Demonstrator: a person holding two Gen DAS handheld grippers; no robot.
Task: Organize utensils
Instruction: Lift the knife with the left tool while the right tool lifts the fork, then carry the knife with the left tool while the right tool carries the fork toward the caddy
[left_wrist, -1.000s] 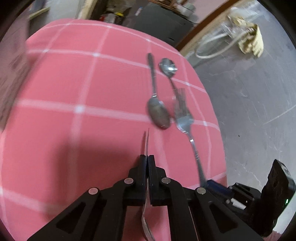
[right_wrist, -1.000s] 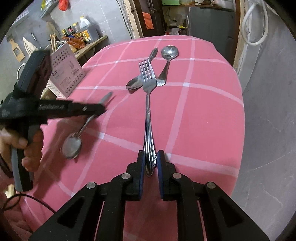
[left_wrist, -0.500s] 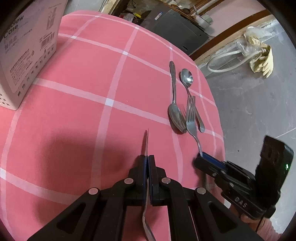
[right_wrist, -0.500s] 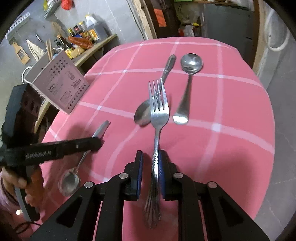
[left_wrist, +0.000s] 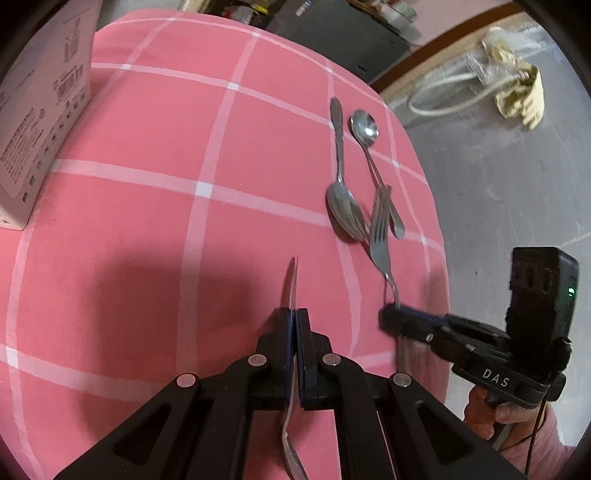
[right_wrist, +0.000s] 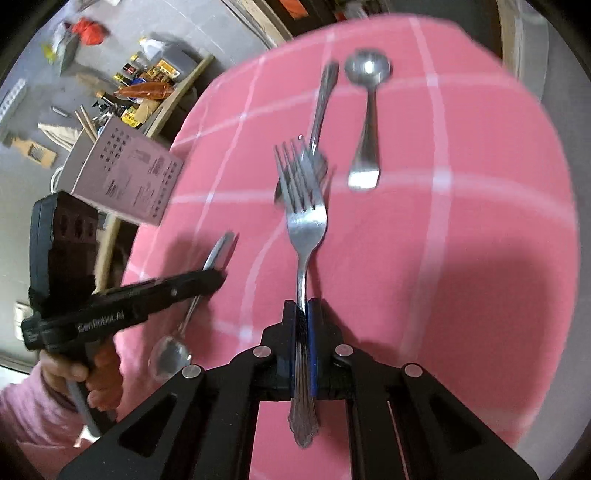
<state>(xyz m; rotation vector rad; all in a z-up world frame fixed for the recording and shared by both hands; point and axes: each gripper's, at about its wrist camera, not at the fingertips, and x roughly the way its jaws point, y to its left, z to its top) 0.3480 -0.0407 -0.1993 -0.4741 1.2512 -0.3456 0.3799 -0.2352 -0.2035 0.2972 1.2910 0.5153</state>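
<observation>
"DAS" reads white on the right gripper (left_wrist: 395, 317); "GenRobot.AI" runs along the left gripper (right_wrist: 218, 277); box (right_wrist: 125, 173) print too small.

Illumination is moderate and even. Both fisheye views bow straight lines strongly toward a dark vignetted rim. Broad soft shadows lie on the pink checked cloth (left_wrist: 155, 206) beneath each hand-held gripper. Small glare spots mark the round spoon (right_wrist: 367, 68) bowl. The right wrist view is motion-blurred toward the cloth's far edge.

My right view blurs the far spoons (right_wrist: 367, 70); my left view crops the white box (left_wrist: 44, 96) (print unreadable) at its edge.
</observation>
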